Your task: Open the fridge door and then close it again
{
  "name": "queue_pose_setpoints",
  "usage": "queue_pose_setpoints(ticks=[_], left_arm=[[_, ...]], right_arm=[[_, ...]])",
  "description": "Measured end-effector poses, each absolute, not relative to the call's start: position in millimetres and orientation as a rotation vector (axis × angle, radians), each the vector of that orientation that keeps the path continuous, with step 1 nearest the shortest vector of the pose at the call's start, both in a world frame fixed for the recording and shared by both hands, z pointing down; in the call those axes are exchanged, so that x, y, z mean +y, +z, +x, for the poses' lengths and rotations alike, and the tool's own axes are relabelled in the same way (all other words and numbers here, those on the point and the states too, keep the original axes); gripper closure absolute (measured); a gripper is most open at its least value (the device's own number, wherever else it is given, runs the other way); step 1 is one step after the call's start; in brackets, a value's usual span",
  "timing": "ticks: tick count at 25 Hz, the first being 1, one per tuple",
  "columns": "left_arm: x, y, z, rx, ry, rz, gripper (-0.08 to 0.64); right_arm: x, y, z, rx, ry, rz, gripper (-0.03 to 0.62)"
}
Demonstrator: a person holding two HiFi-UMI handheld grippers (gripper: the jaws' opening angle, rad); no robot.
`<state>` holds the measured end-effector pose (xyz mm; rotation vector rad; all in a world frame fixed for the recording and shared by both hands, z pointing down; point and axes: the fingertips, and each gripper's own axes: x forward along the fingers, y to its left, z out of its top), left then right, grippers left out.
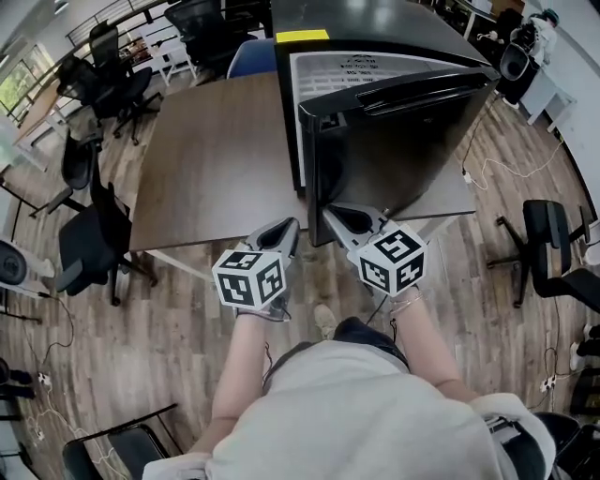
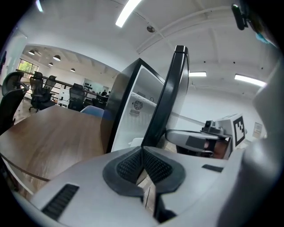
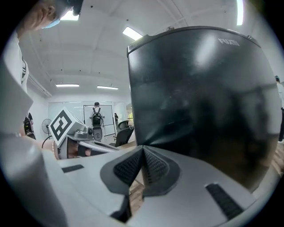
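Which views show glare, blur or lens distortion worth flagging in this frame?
Head view: sharp, fisheye bends the room's edges, sheen on the fridge top. Left gripper view: dark round vignette, ceiling lights blown out. Right gripper view: same vignette, door dark with faint reflections.

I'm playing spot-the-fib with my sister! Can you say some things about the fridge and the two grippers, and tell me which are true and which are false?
1. The fridge door is open. True.
2. The left gripper has its jaws wide apart. False: they are together, with nothing between them.
3. The fridge stands on the floor. False: it stands on a brown table.
4. The right gripper holds nothing. True.
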<state>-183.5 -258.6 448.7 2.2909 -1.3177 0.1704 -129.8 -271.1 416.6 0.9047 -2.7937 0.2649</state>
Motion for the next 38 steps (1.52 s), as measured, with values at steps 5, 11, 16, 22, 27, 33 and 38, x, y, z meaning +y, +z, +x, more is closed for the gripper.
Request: queue_pose_setpoints(ticks=[5, 11, 16, 22, 27, 33, 38], left_arm=[[-280.0, 447.9, -189.3, -1.356, 0.17, 2.262, 0.546], [-305.2, 452.3, -194.1, -1.382, 0.169, 2.24, 0.547], [-325.8, 458.2, -195.1, -1.388, 0.172, 2.216, 0.546], [-346.0, 461.6, -201.8, -1.402, 0.163, 2.199, 0.546], [-360.2, 460.8, -205.9, -1.409, 0.157, 2.197, 0.546], [-370.8, 460.0, -211.9, -1.412, 0.154, 2.199, 0.546], [-373.3, 462.4, -211.1, -1.403, 0.154, 2.195, 0.546]], right_arm=[[-299.6, 409.0, -137.1, -2.831, 0.301, 0.923, 0.592], [-330.9, 414.4, -144.5, -2.82, 0.308, 0.947, 0.592], [-356.4, 419.1, -149.8, -2.819, 0.327, 0.956, 0.592], [-379.3, 424.3, -156.5, -2.812, 0.332, 0.946, 0.592], [-394.6, 424.6, -159.6, -2.811, 0.337, 0.945, 0.592], [-406.3, 428.4, -163.0, -2.794, 0.343, 0.967, 0.592], [-409.1, 429.4, -162.3, -2.799, 0.365, 0.971, 0.594]])
